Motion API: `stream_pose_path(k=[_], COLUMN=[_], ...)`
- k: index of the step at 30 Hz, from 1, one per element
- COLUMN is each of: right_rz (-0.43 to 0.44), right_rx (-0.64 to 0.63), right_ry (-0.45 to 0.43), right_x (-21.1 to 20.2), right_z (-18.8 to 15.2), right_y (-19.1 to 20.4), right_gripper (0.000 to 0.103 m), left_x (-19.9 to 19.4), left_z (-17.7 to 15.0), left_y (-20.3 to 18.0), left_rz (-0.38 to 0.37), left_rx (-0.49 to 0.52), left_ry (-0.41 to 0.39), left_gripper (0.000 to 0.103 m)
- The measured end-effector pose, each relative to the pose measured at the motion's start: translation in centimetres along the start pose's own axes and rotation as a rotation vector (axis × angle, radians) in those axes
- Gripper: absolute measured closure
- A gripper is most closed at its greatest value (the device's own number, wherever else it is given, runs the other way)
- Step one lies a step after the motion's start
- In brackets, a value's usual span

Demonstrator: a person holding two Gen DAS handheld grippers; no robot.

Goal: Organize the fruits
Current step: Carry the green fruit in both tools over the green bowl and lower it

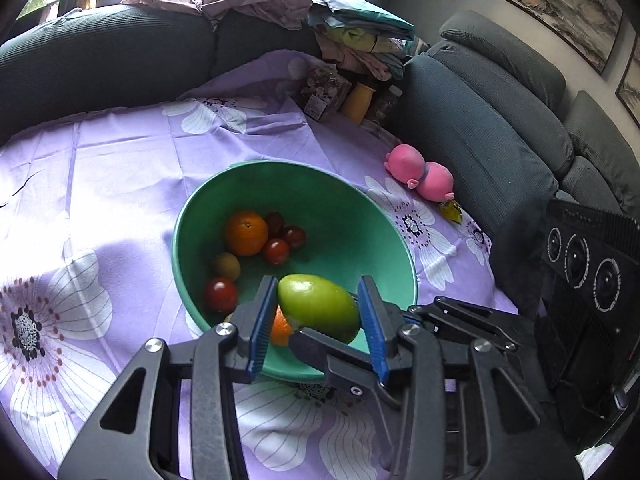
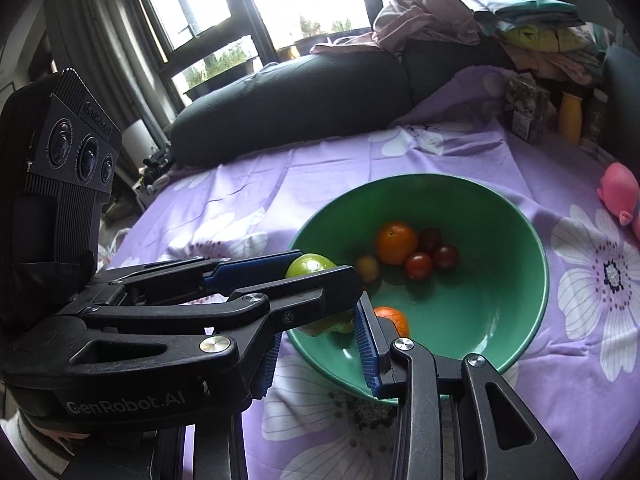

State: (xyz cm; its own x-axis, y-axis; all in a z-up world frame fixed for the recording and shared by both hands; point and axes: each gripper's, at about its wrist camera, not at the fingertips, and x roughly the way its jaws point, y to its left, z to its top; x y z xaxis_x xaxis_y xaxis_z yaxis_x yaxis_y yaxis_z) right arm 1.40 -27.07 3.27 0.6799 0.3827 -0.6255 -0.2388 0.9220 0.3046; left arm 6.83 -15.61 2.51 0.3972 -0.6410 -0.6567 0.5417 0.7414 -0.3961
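Note:
A big green fruit (image 1: 320,306) hangs over the near rim of a green bowl (image 1: 296,166). My left gripper (image 1: 318,284) is shut on it, its blue pads (image 1: 264,320) pressing both sides. My right gripper (image 2: 320,320) comes in from the right and crosses the left one. It is shut on the same green fruit (image 2: 312,266), with one black finger (image 1: 320,346) lying across the fruit's near side. Inside the bowl (image 2: 440,178) lie an orange (image 1: 245,233), several dark red tomatoes (image 1: 276,251), a small yellow fruit (image 1: 227,266) and a second orange (image 2: 394,318) under the held fruit.
The bowl stands on a purple flowered cloth (image 1: 120,168). A pink plush toy (image 1: 420,174) lies at the right edge, and a yellow bottle (image 1: 358,102) and a jar sit at the back. Dark sofa cushions (image 1: 100,52) with piled clothes (image 1: 360,36) ring the back and right.

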Motion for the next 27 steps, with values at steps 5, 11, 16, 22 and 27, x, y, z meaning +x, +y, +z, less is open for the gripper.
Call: stream_pose_path(k=[5, 11, 16, 22, 27], right_rz=[-0.008, -0.016, -0.026, -0.032, -0.035], right_rx=[0.024, 0.037, 0.038, 0.043, 0.046], right_ry=[0.019, 0.037, 0.054, 0.064, 0.073], right_x=[0.8, 1.4, 1.7, 1.9, 2.0], right_z=[0.1, 0.0, 0.0, 0.0, 0.0], right_y=[-1.1, -1.8, -2.1, -2.3, -2.4], right_gripper=[0.066, 0.066, 0.066, 0.066, 0.066], left_x=[1.3, 2.2, 2.8, 3.1, 3.5], left_z=[0.2, 0.3, 0.3, 0.2, 0.2], left_y=[0.3, 0.5, 0.6, 0.6, 0.6], left_rz=[-0.011, -0.02, -0.023, -0.027, -0.027], left_rx=[-0.008, -0.017, -0.02, -0.025, -0.025], left_ry=[0.025, 0.042, 0.053, 0.061, 0.067], left_gripper=[0.062, 0.062, 0.062, 0.062, 0.062])
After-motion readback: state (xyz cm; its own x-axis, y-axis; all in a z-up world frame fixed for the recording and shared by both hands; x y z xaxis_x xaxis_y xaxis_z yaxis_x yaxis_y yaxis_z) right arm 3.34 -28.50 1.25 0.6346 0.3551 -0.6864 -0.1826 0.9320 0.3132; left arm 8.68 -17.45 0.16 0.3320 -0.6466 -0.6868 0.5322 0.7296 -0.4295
